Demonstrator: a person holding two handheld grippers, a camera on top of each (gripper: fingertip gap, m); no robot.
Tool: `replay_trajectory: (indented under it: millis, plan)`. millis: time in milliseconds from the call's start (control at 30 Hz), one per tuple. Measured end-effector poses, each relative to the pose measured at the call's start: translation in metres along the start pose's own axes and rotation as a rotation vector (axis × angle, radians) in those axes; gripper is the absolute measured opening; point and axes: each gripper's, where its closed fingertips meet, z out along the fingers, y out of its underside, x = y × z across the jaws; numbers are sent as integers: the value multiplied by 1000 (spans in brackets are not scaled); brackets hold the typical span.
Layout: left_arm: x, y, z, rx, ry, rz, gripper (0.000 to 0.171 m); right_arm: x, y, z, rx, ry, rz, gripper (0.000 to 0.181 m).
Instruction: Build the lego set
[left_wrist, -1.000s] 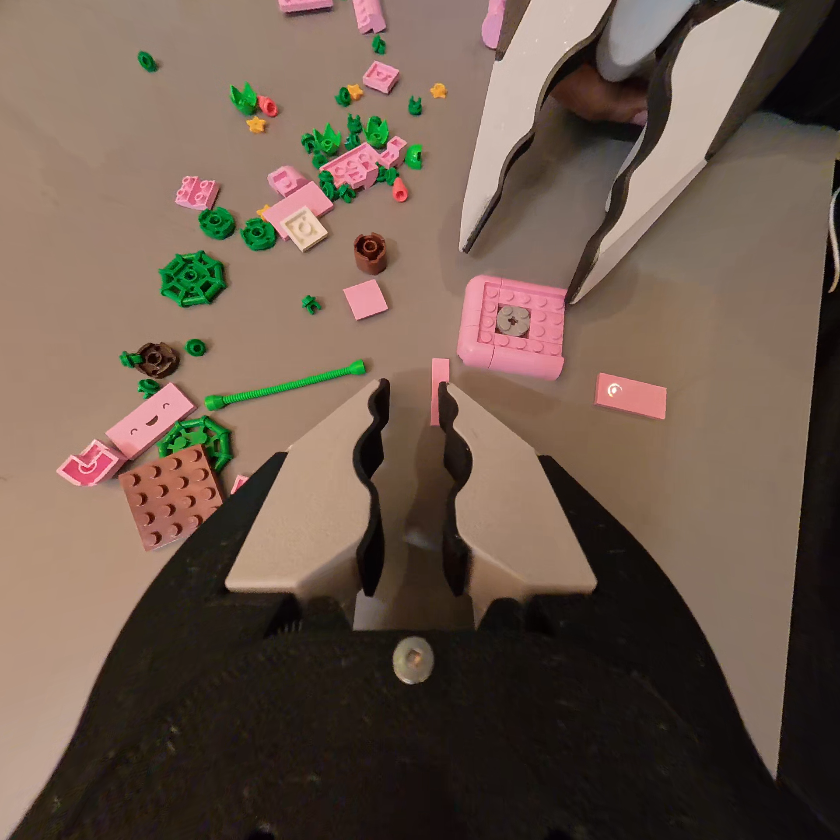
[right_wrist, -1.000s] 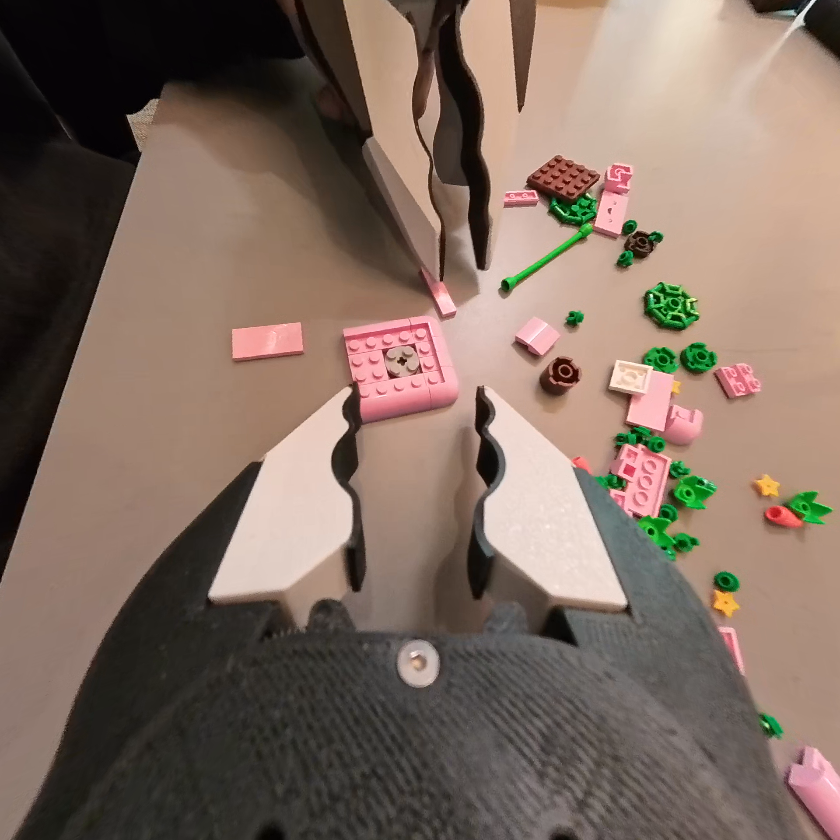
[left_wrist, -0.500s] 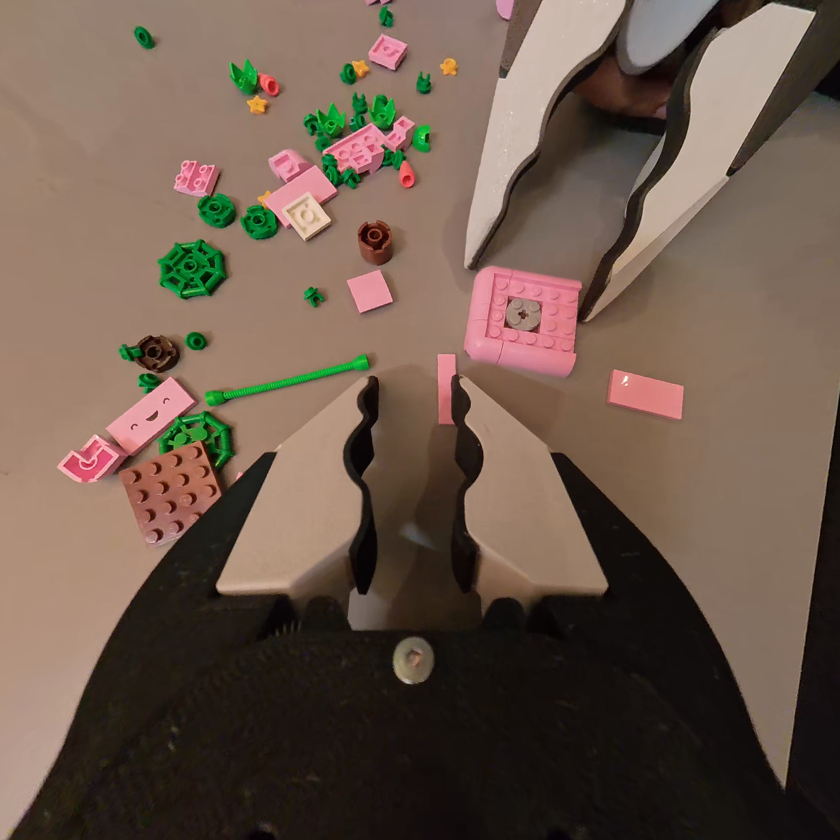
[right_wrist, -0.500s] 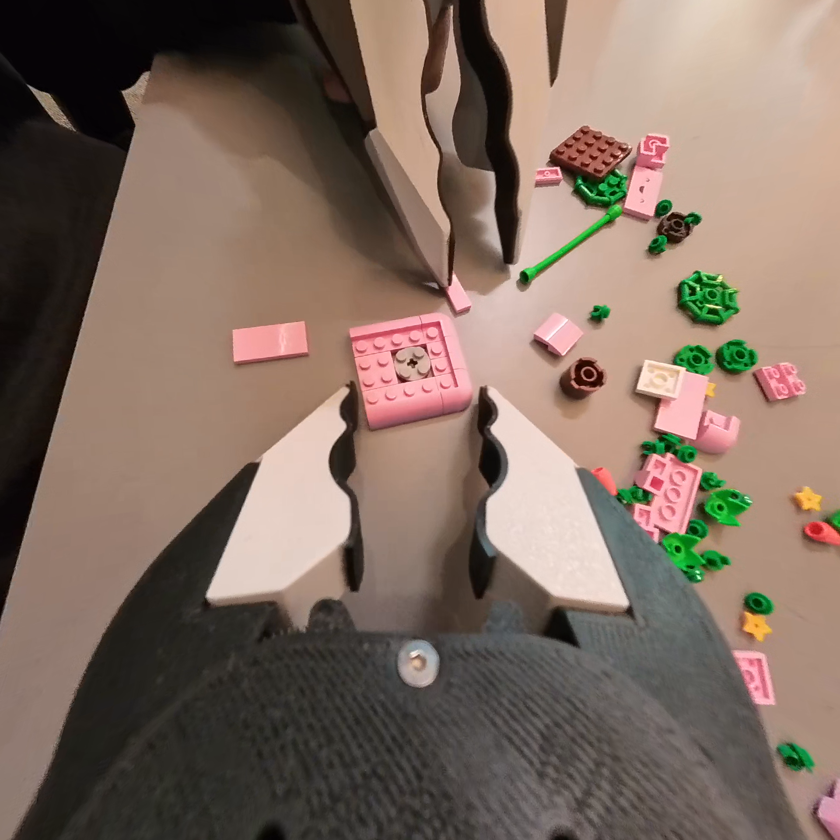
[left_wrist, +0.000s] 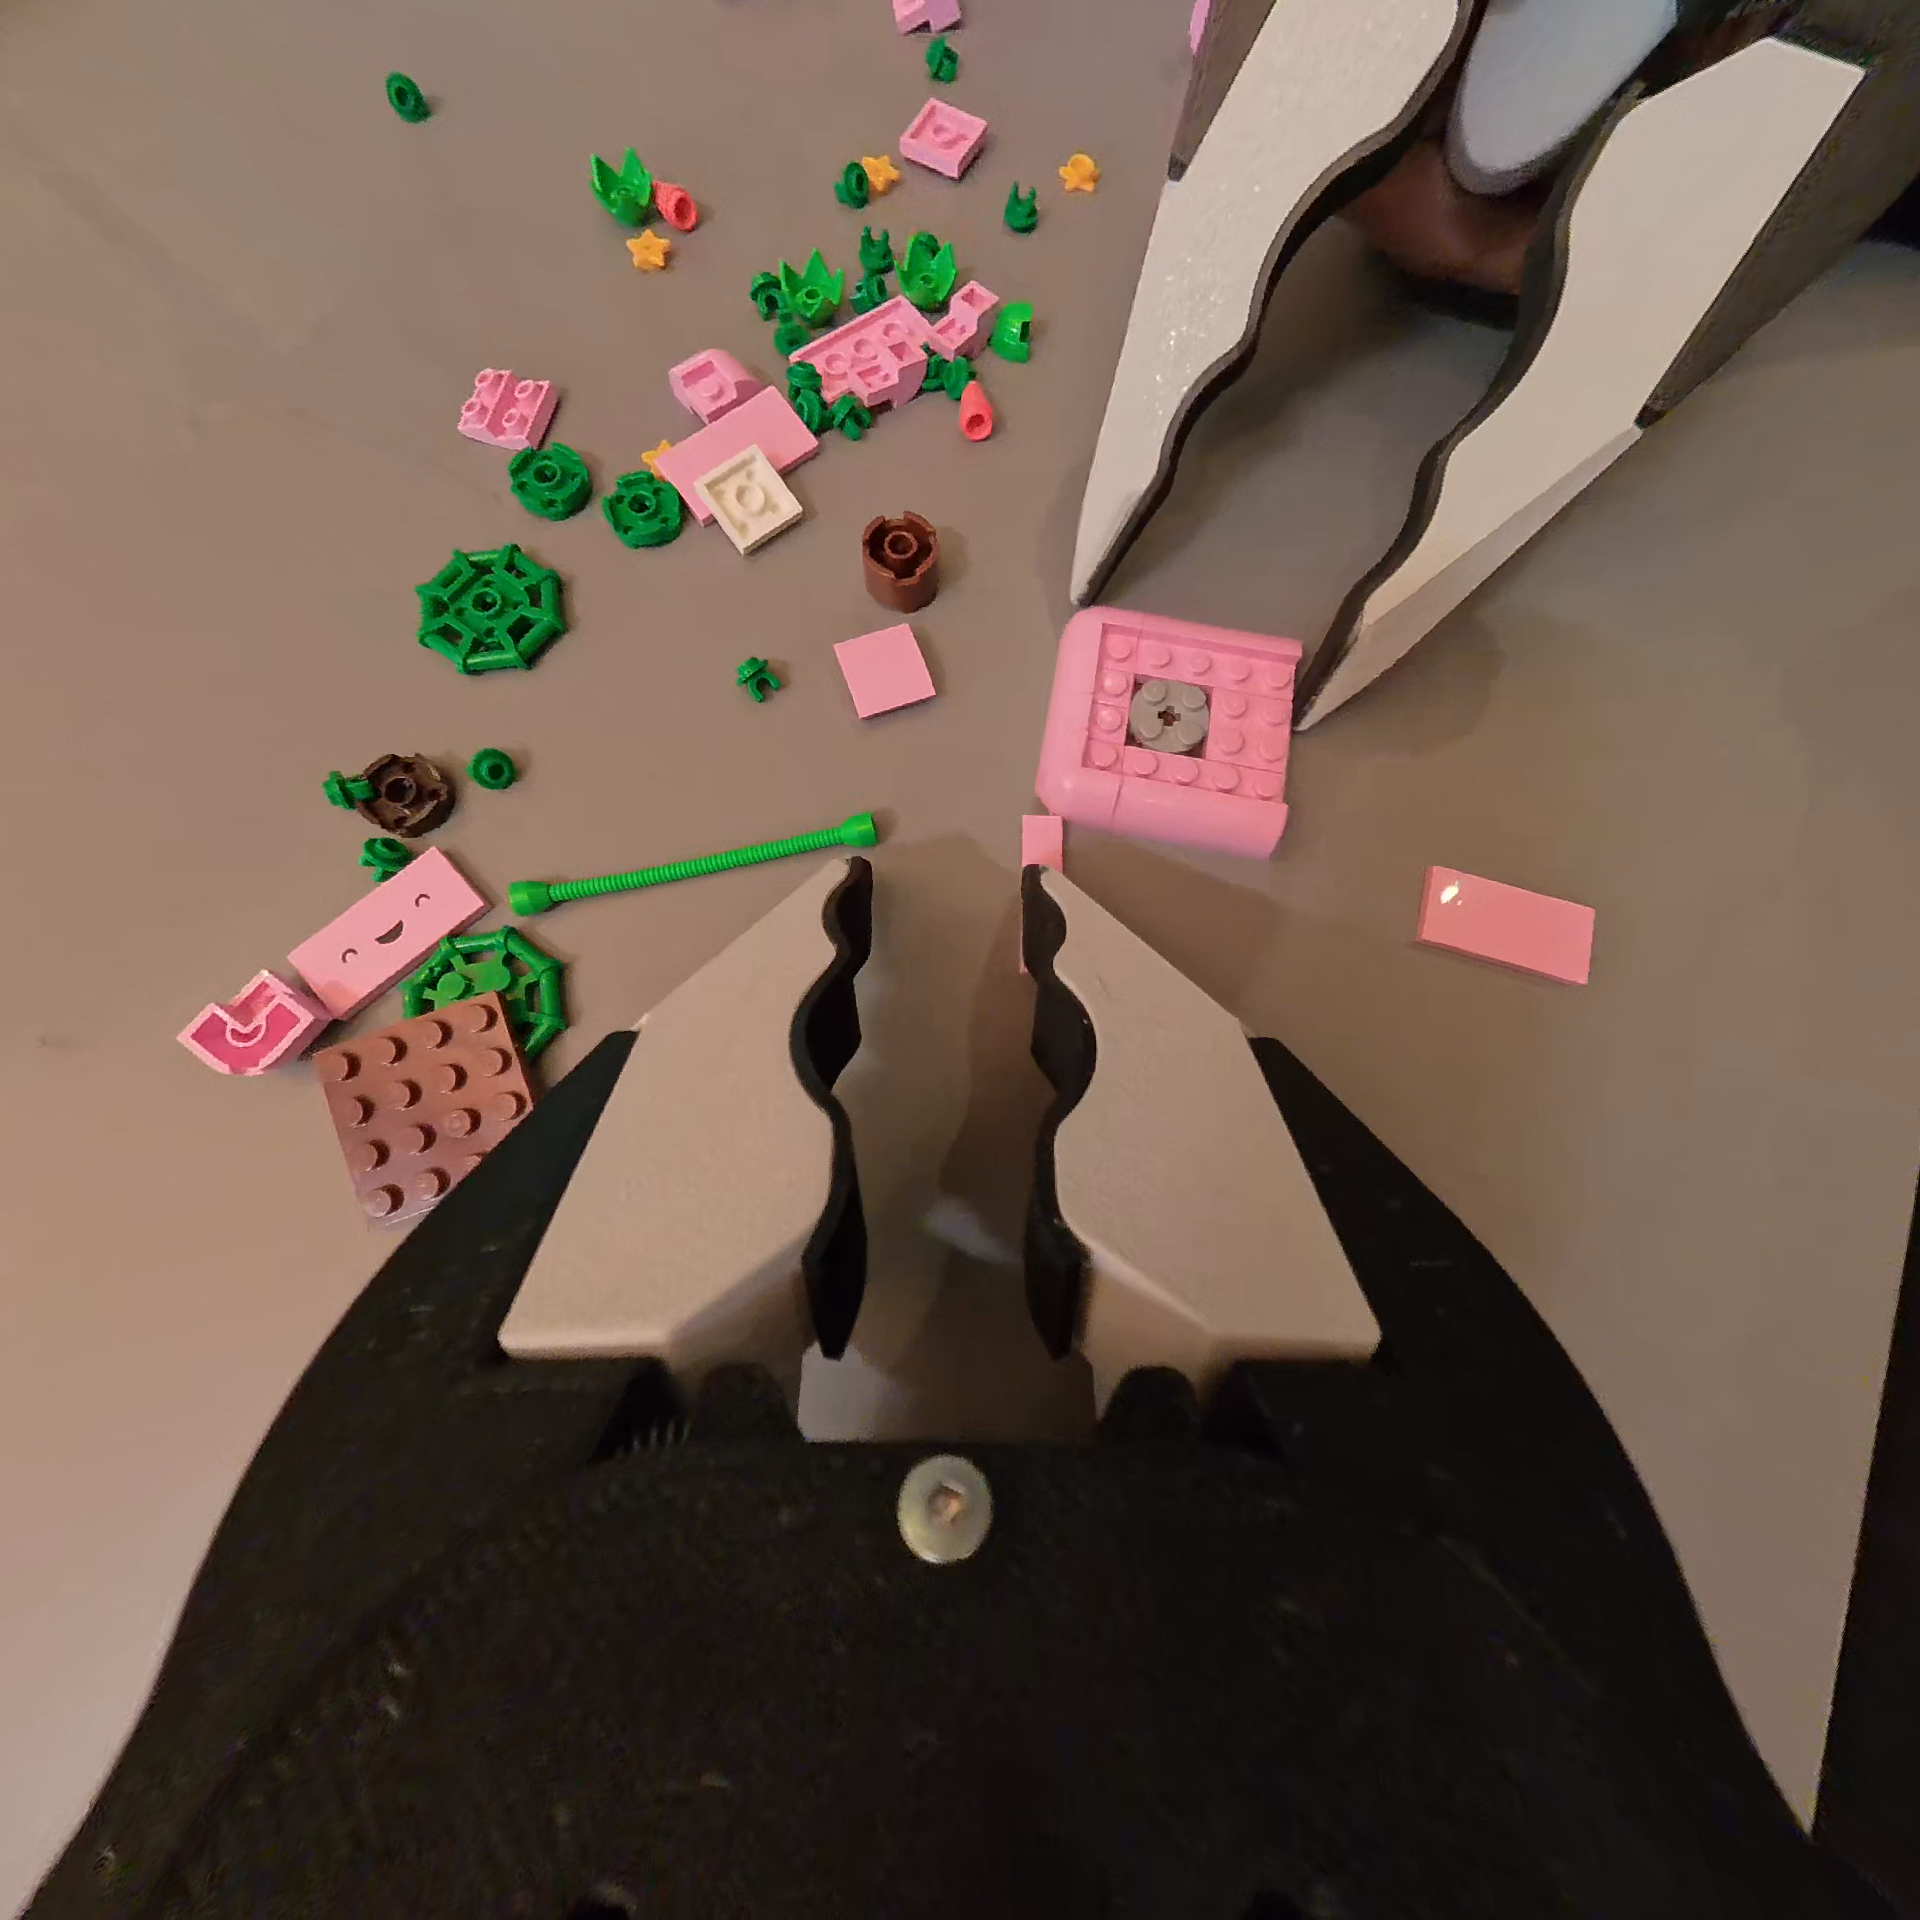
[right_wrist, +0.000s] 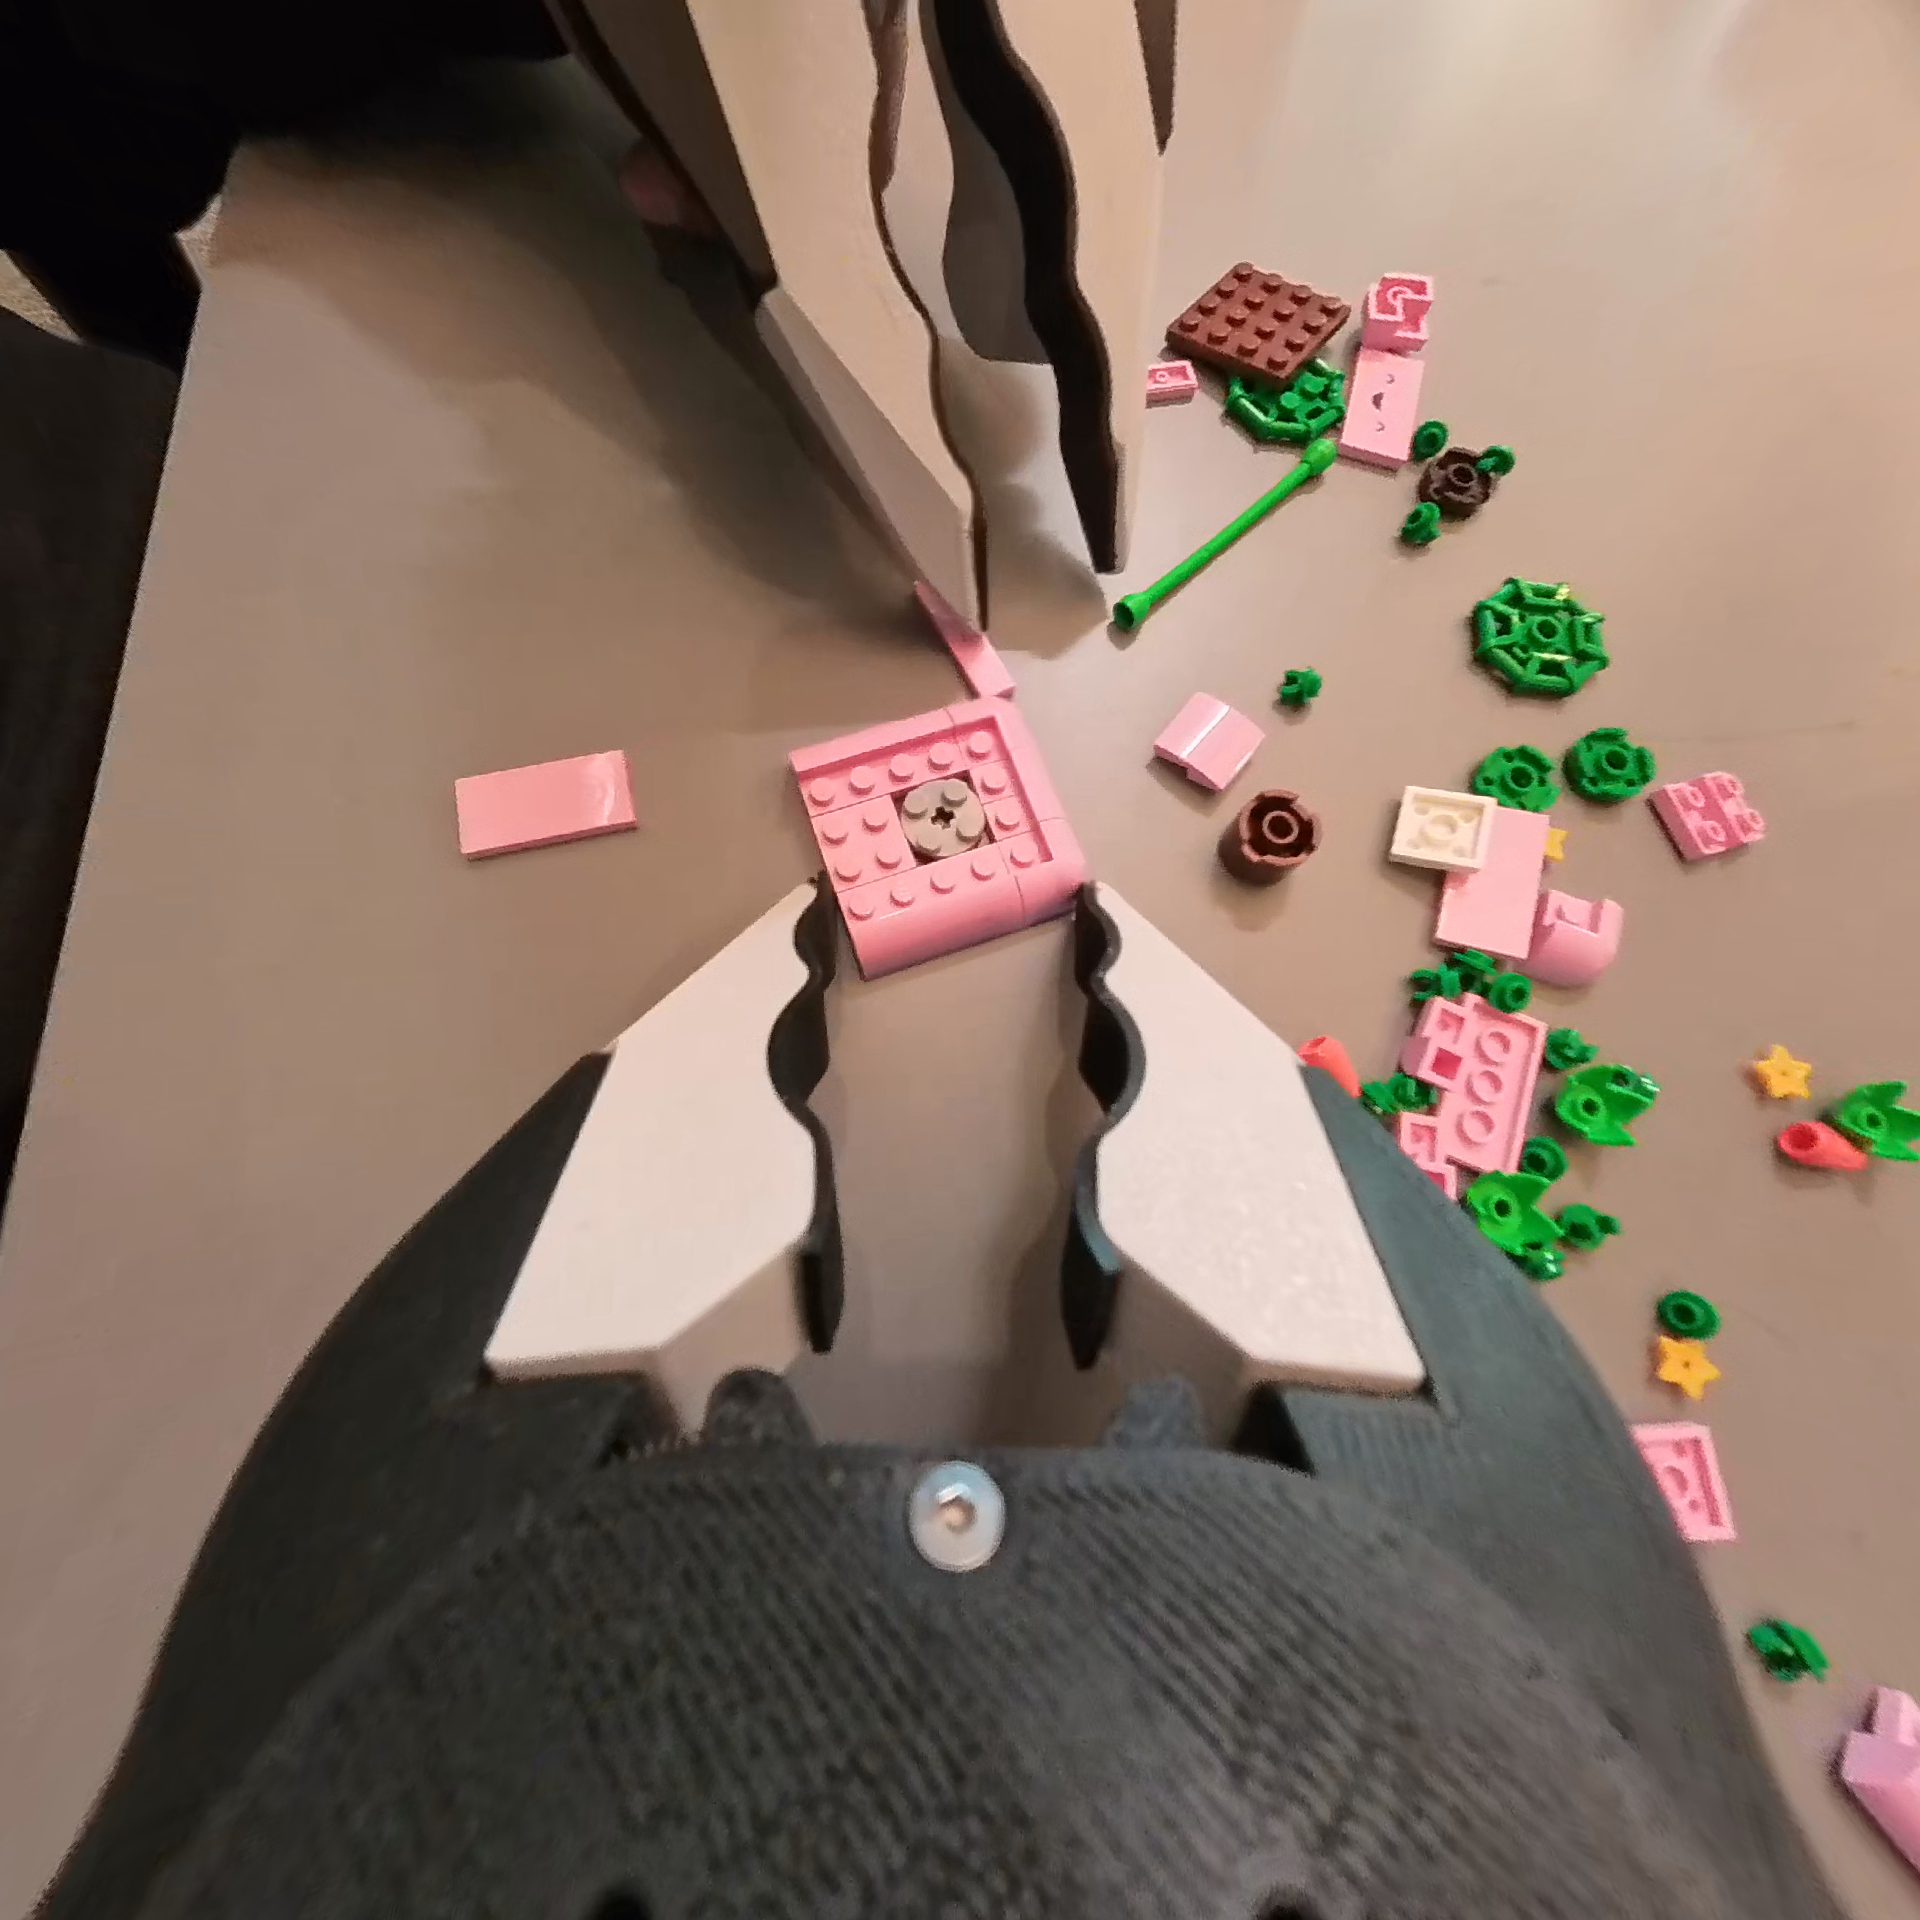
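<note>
The fingers (right_wrist: 1143, 997) of the right gripper (right_wrist: 951, 914) stand wide apart, their tips at the two near corners of the square pink studded brick assembly (right_wrist: 935, 842), holding nothing; whether the tips touch it cannot be told. That one assembly lies flat on the grey desk (right_wrist: 416, 623), studs up, a single grey round stud piece (right_wrist: 940, 821) sunk in its middle. Being square, it has no clear long axis; its rounded edge faces the right gripper.

The left gripper (left_wrist: 945, 873) has its fingers (left_wrist: 727, 1091) moderately apart and empty. One small narrow pink tile (left_wrist: 1042, 840) lies on the desk just beside its right fingertip, pointing lengthwise toward the assembly's corner.

One smooth pink rectangular tile (left_wrist: 1507, 923) lies apart from the assembly, near the desk's edge. On the other side are one small square pink tile (left_wrist: 883, 670), one brown round brick (left_wrist: 900, 559), one green ribbed bar (left_wrist: 691, 862), two green web-shaped pieces (left_wrist: 488, 611), one brown square studded plate (left_wrist: 421, 1107) and one pink tile with a printed face (left_wrist: 387, 930), then a scatter of small green, pink and yellow bits.
</note>
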Motion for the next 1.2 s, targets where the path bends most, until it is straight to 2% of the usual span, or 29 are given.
replay_trajectory:
  millis: [333, 467, 867, 1033, 1167, 1200]
  plan:
    - [9, 3, 3, -27, 45, 38, 39, 0, 0, 0, 2, 5, -5, 49]
    - [17, 4, 2, -37, 92, 65, 39, 0, -1, -1, 7, 5, -5, 49]
    - [26, 5, -9, -37, 161, 106, 28, -1, 0, 1, -2, -24, 16, 49]
    - [28, 11, -6, -47, 160, 145, 16, -2, 1, 1, -7, -40, 26, 49]
    - [28, 11, -5, -44, 152, 172, 13, -3, 1, 1, -7, -44, 27, 48]
    - [27, 11, -4, -39, 150, 167, 7, -3, 1, 1, -7, -46, 29, 48]
